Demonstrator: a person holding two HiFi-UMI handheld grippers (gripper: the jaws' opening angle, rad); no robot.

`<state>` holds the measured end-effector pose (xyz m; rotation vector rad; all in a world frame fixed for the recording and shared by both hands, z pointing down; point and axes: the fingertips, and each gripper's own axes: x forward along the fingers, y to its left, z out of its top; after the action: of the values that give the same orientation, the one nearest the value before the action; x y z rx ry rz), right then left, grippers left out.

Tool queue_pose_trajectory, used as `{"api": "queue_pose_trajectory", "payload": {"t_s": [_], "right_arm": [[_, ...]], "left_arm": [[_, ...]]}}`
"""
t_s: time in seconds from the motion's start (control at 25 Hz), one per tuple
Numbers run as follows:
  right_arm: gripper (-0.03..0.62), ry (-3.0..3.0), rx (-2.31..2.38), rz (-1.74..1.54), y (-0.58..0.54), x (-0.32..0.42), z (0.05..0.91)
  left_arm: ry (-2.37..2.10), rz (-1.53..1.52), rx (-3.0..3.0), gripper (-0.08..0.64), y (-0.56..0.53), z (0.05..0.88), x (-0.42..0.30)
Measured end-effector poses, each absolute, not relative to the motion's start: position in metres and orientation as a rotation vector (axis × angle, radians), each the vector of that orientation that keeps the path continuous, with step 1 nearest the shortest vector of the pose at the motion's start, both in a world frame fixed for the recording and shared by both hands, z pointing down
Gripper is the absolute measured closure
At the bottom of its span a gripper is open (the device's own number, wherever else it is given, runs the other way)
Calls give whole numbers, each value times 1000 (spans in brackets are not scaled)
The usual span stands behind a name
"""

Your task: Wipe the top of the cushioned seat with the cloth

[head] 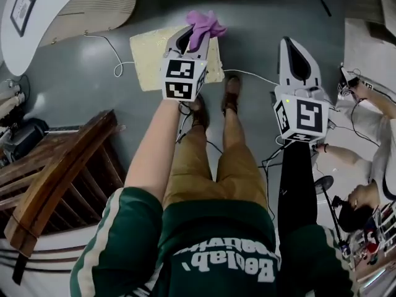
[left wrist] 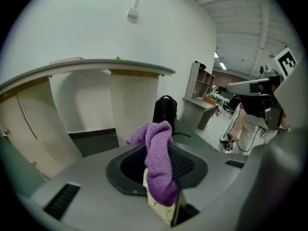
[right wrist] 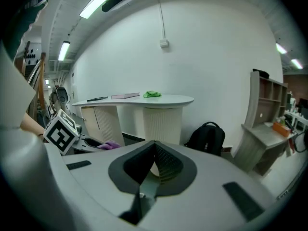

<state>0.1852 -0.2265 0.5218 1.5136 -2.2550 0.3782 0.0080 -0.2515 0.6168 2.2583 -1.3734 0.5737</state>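
Grey floor fills the head view, with a slatted wooden frame at lower left. I judge the wiping not yet begun. The cushioned seat, a pale yellow speckled square pad, lies flat on the floor at upper centre. Over its right edge in the frame, the left gripper pinches the cloth, a purple knit, bunched and drooping. Right of centre, the right gripper has its jaws pressed together on nothing. The whole top remains to be wiped.

Green shirt, lower centre of the head view: white lettering, inverted to the camera, not reliably legible. Left marker cube and right marker cube: black-and-white square codes only, no characters. No other readable text.
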Motion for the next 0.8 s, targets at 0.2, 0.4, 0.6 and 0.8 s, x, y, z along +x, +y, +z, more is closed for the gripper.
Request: {"api": "queue_pose_trajectory", "payload": {"t_s": [0.2,0.4,0.6,0.8], "right_arm": [[583,-2228,1508,452,-211,202,555],[584,-2225,1434,476,-202,202,572],[584,-2213,1397,477,-194,197,582],[584,-2185,1378,508,-192,176,592]], "left_arm": [[-1303,666,2154,443,-246,682,24],[-1291,712,1951,443,-244,740,26],[-1280,737,1854,442,-235,783,11],[-1258,794,1924,442,-238,780,-10]]}}
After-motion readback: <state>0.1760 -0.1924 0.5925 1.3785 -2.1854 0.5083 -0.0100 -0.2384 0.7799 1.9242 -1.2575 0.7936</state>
